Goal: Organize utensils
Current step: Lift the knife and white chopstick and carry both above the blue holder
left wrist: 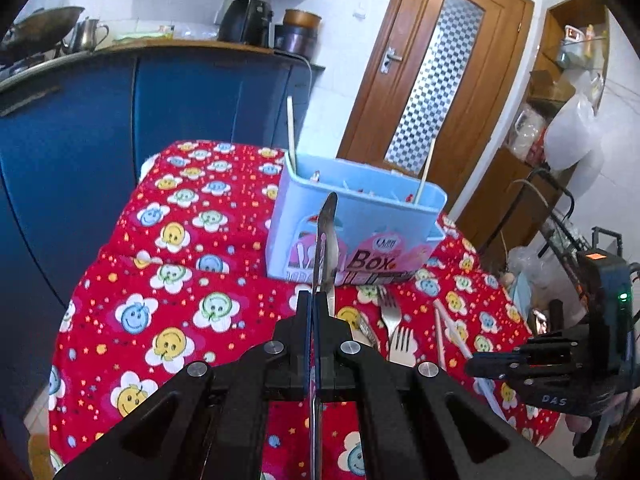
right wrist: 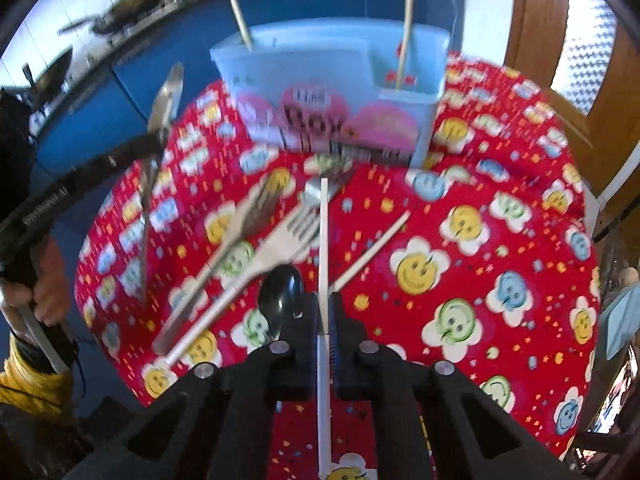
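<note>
A red cloth (left wrist: 168, 320) printed with smiling flowers is covering the table, and a pale blue box (left wrist: 360, 216) is standing at its far side, with blue cabinets (left wrist: 120, 128) behind it and a wooden door (left wrist: 432, 72) to the far right. Two chopsticks (left wrist: 291, 128) are standing upright in the box, one at each end.

On the cloth just near of the box, a metal fork (right wrist: 244, 228), a wooden fork (right wrist: 280, 244), a black spoon (right wrist: 280, 296) and a loose chopstick (right wrist: 372, 250) are lying close together. Nothing is standing between the grippers and the box.

In the left wrist view, the box lettering is being shown sharply, and the right gripper is being seen at the right edge. In the right wrist view, which is blurred, the cluster on the cloth is being shown more fully, and a hand (right wrist: 44, 300) with a yellow sleeve is being seen at the left, carrying the left gripper.

The left gripper (left wrist: 315, 304) is being held clamped on a knife (left wrist: 325, 240), whose blade is pointing up toward the box, clear of the cloth. The right gripper (right wrist: 325, 308) is being pressed together on a white chopstick (right wrist: 323, 248), which is running between its pads toward the box, its far end lying over the forks.
</note>
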`<state>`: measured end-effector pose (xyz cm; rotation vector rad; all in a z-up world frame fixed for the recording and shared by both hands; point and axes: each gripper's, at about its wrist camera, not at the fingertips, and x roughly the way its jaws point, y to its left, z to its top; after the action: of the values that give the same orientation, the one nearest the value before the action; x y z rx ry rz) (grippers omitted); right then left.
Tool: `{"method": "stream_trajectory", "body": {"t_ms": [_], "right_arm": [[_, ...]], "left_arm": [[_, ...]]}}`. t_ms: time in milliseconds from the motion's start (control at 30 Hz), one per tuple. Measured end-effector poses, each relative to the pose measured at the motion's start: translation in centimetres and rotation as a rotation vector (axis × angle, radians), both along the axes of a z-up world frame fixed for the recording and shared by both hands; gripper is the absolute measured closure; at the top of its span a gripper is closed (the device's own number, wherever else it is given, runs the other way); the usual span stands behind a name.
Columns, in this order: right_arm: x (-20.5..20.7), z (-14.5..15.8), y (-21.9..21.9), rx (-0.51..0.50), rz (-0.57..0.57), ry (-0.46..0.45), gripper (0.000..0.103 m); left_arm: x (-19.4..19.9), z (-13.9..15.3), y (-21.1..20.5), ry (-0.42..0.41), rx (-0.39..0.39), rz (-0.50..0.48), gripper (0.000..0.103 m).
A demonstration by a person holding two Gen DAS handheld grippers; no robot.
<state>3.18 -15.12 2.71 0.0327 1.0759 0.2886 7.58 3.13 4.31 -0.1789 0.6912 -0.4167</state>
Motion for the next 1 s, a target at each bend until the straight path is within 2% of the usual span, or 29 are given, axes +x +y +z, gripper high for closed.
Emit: {"method": "stream_trajectory", "body": {"t_ms": [267,367,633,1000], "right_arm": [[-2.0,3.0,-1.0,0.09,-0.1,-0.26,0.096],[-1.9,3.1,-1.7,0.157,-0.136,-0.297,0.096],[-2.1,3.2,-2.8,0.214,-0.197,-0.389,0.096],[-1.6,4.3,-3.7,0.221,-0.233,-0.473,0.096]], "left_arm": [[-0.7,1.9,0.1,-0.087,-0.018,0.03,0.103],[-0.7,2.7,0.3,-0.107,-0.03,0.035,0.103],[-0.5,5.4,0.6,-0.181,-0.029,0.071,0.103],[0.6,9.1,0.8,-0.266,-0.026,0.11,0.103]]}}
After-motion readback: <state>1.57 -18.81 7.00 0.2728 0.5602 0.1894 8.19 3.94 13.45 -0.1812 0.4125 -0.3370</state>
